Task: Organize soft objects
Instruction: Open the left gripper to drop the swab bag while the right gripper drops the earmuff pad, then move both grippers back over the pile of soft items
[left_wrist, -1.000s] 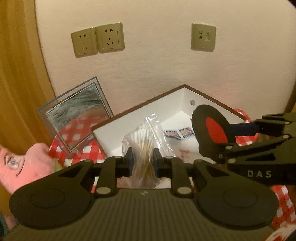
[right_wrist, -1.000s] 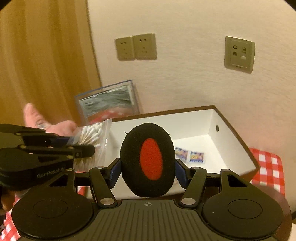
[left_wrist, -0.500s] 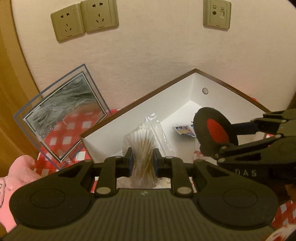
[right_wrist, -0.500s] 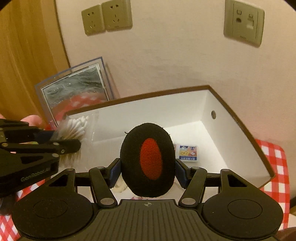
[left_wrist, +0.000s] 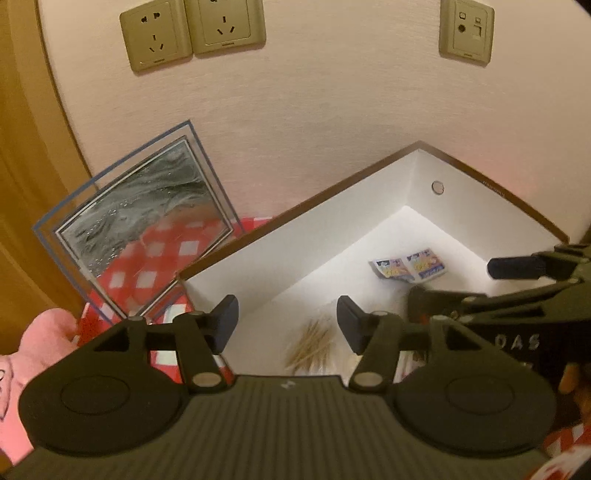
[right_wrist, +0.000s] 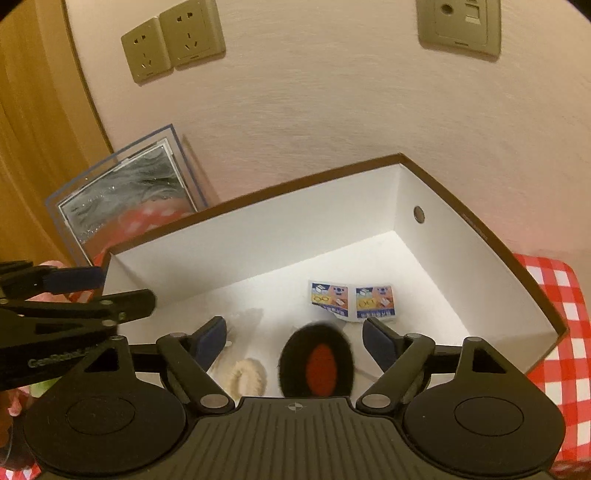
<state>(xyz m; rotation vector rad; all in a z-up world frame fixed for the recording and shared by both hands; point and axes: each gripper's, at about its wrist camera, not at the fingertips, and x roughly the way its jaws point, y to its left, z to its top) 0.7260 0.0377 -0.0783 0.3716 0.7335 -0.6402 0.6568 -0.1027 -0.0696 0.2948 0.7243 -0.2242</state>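
A white box with a brown rim stands against the wall. My left gripper is open and empty above its left part. The bag of cotton swabs lies blurred in the box below it. My right gripper is open and empty over the box. The black puff with a red centre is between and below its fingers, inside the box. A cream fluffy ring lies left of the puff. Two small printed packets lie on the box floor.
A glass picture frame leans on the wall left of the box. A pink plush toy lies at the far left on the red checked cloth. Wall sockets are above.
Both grippers moved forward over the box and opened. The bag of cotton swabs dropped from the left one and the black puff from the right one into the box.
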